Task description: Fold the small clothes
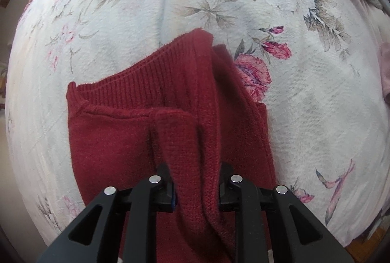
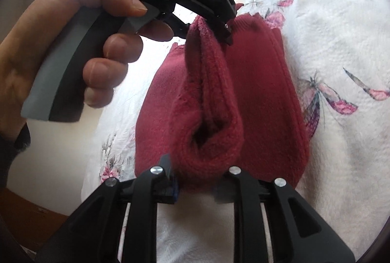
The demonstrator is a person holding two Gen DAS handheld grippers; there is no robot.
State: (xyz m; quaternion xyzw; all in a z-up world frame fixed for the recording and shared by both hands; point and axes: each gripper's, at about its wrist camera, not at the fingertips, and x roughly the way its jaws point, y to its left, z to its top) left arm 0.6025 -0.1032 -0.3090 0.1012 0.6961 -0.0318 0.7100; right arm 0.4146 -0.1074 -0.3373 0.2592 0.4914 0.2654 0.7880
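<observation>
Between the fingers [image 2: 168, 170] of the right gripper [image 2: 198, 181]: pinching one end of a raised fold of the dark red knitted garment [image 1: 146, 141]. At the far end of that fold, left gripper [image 1: 196, 186] clamping the same ridge, fingers closed on wool, a bare hand [image 2: 56, 43] squeezing its handle. Stretching between the two grips, the fold's long axis; sagging below, the rest of the garment, lying on the white floral bedspread [image 1: 304, 92]. Probably next: carrying the ridge sideways across.

The red garment [image 1: 136, 141] is matt ribbed knit; the floral bedspread [image 1: 304, 102] is fuzzy white cloth; both grippers' fingers [image 2: 246, 194] are matt black plastic with shiny metal pins
</observation>
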